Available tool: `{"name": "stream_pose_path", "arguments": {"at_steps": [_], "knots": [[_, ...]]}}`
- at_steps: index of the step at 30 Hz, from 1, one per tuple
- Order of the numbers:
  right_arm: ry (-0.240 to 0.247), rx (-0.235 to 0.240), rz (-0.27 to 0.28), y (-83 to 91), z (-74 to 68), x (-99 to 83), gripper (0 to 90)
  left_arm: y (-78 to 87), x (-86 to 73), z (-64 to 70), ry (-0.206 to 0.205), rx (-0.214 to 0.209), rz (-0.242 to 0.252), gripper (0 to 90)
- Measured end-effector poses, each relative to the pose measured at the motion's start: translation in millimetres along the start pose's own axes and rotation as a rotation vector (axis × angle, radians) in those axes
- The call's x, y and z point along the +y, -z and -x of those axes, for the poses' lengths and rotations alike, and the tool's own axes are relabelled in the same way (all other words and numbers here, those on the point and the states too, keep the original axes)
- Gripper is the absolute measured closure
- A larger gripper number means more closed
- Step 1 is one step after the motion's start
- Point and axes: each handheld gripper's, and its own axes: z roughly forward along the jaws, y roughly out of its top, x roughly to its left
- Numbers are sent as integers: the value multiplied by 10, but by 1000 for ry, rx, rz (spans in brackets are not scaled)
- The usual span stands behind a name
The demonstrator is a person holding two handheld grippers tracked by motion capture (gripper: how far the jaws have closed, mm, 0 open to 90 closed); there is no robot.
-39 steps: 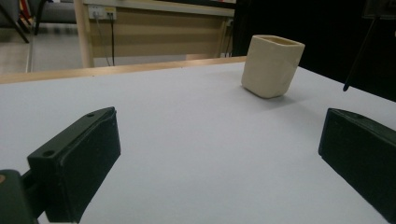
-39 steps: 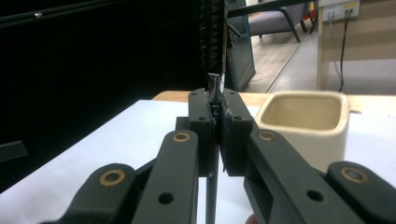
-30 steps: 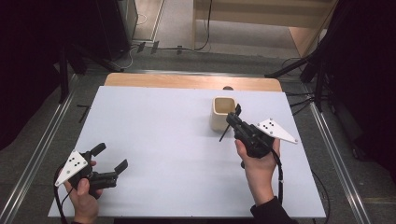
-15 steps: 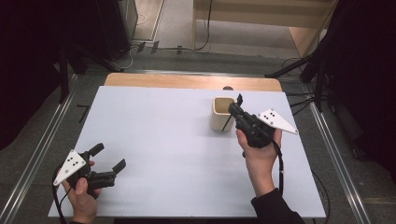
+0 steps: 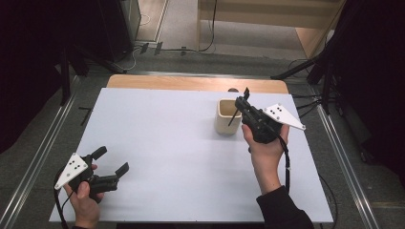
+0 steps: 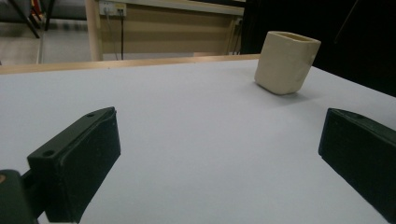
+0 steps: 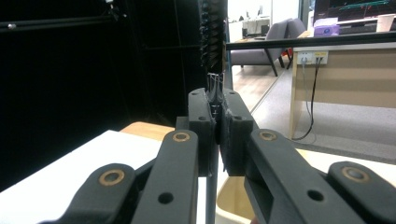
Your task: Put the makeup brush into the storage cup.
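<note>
The brush [image 7: 213, 32], light and thin, sits clamped by its wire stem in the right gripper [image 5: 244, 102] above the cup [image 5: 226, 116]; the left gripper [image 5: 111, 161] gapes.

Even overhead light falls on the white table [image 5: 167, 143], with dark surroundings. The cup [image 6: 286, 61] casts a soft shadow. In the right gripper view, the near links blur.

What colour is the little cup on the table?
The cup is cream, a pale beige all over. The left gripper view shows it best.
</note>
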Motion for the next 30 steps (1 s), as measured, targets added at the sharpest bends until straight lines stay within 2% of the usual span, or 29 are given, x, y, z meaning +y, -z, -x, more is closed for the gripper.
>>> {"name": "stream_pose_path", "arguments": {"at_steps": [13,30], "knots": [[6,-16,18,-59,66,91,861,-7,-4,3,1,-5,1,0],[35,-43,33,-186,120,81,861,-15,-7,9,1,-7,1,0]]}}
